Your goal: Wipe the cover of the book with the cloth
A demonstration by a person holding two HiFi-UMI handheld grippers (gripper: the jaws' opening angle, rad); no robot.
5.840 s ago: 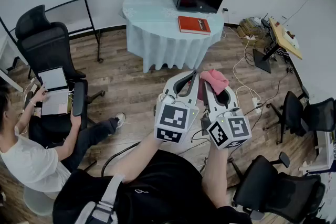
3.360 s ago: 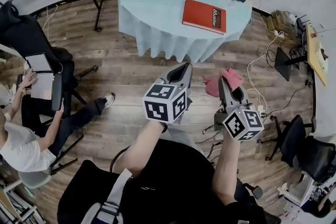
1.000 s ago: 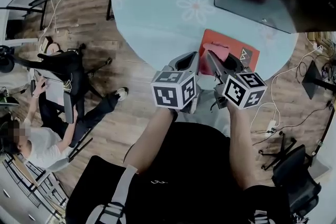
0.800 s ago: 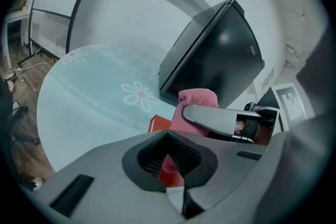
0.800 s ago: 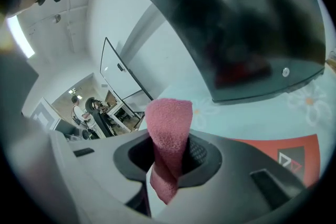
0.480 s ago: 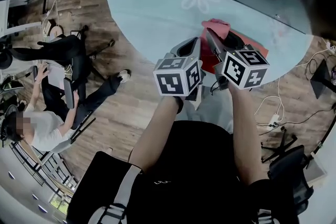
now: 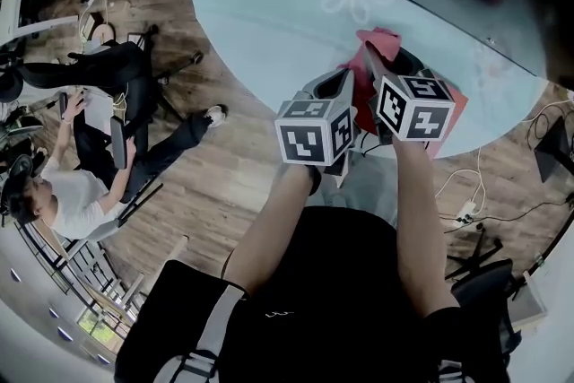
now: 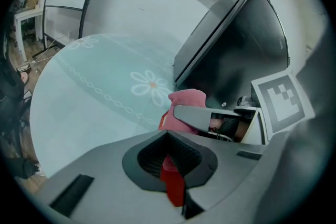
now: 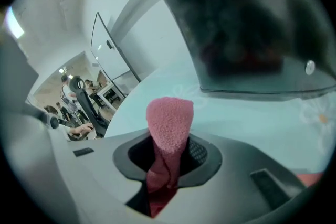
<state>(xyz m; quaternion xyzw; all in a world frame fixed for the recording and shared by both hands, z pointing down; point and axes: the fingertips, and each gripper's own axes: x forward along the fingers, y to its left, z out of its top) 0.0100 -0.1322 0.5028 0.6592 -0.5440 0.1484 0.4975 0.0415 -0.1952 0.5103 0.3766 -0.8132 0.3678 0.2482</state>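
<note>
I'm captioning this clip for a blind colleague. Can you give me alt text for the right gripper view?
The right gripper is shut on a fuzzy pink cloth that sticks up from its grey jaws, above a table under a pale blue tablecloth. A large black box stands on it at upper right.

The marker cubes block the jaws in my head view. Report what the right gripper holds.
Observer: Its own view shows the right gripper clamped on the pink cloth, whose free end stands up past the jaws.
Operator: Now the left one.
Observer: The left gripper has its jaws nearly together. A red strip shows in the slit, gripped or merely seen through, I cannot tell.
Operator: Place the cloth against the book.
Observer: The left gripper view shows the cloth bunched at the edge of the red book, in front of the black cabinet. Contact is unclear.
</note>
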